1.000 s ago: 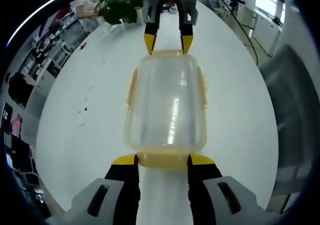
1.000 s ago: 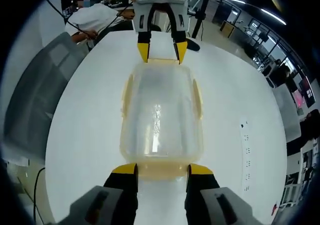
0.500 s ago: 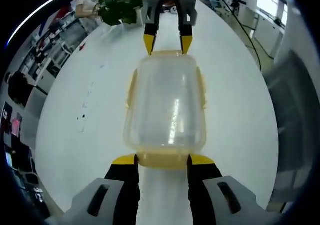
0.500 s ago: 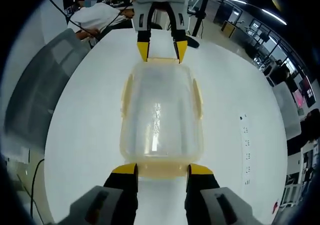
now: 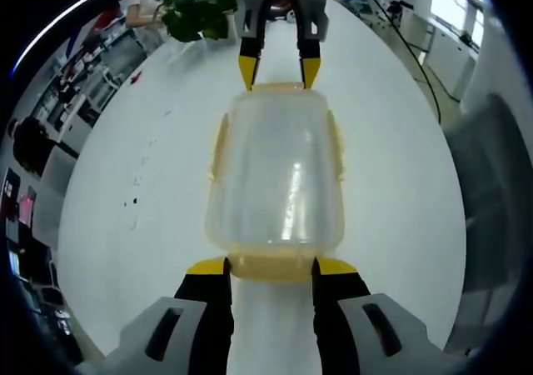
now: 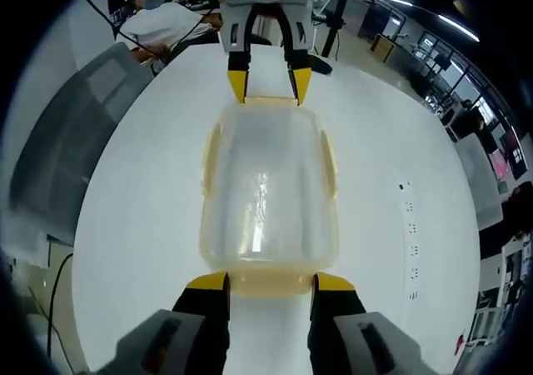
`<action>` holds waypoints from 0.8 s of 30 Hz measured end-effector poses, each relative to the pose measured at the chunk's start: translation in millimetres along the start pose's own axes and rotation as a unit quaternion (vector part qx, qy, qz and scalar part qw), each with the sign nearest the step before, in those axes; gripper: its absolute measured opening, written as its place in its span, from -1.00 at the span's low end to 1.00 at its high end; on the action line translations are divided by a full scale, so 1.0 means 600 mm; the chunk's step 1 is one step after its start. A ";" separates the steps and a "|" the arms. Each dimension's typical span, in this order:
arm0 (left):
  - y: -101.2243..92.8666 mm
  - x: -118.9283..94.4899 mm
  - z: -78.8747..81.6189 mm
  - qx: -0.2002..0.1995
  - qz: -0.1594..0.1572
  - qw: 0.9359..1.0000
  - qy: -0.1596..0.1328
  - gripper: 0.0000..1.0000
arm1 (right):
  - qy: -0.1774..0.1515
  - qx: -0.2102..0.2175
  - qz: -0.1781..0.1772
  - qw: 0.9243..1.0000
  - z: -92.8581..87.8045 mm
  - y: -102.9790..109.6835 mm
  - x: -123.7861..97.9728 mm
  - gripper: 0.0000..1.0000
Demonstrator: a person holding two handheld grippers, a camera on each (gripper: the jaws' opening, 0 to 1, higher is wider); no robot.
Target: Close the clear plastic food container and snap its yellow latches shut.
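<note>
A: Where is the clear plastic food container (image 5: 276, 175) now?

B: It lies on the white surface (image 5: 125, 167), in the middle of both views, with its lid (image 6: 266, 179) on top. The left claw (image 5: 270, 268) is at 6 o'clock in the left gripper view, and the right claw (image 5: 280, 73) faces it from 12 o'clock. In the right gripper view it is the opposite: the right claw (image 6: 270, 283) is at 6 o'clock and the left claw (image 6: 265, 85) at 12.

A: Are the claws holding something?

B: Each claw is spread, with one jaw on either side of an end latch. The near end latch (image 5: 271, 268) sits between the jaws of the left claw, and the far end latch (image 5: 280, 85) between those of the right claw. I cannot tell if the jaws touch the yellow plastic or only stand close to it.

A: And the long sides?

B: There is a side latch (image 5: 220, 146) at 9 o'clock and another side latch (image 5: 336, 146) at 3 o'clock. They seem to lie against the walls, but I cannot say if they are snapped.

A: What can go wrong from here?

B: I think the container can slide on the smooth surface if one claw pushes harder than the other. Also, if the lid is not seated flat, a latch may miss its catch and spring back. A jaw tip can slip off the thin tab too.
</note>
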State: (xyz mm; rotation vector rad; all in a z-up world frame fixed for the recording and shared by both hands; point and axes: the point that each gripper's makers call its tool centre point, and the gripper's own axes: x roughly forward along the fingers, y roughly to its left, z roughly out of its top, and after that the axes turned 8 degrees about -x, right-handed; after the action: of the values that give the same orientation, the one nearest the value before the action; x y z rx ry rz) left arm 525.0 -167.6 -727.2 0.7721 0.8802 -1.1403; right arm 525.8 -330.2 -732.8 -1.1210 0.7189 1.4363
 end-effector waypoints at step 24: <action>-0.003 0.018 -0.005 -0.005 -0.016 1.000 0.000 -0.30 | -0.001 0.002 0.015 1.000 -0.011 0.001 0.016 -0.30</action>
State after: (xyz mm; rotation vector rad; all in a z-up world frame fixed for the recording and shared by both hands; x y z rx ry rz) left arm 524.5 -170.0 -738.3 0.7518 0.9009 -1.1635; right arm 527.4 -332.5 -744.2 -1.1094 0.7392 1.4605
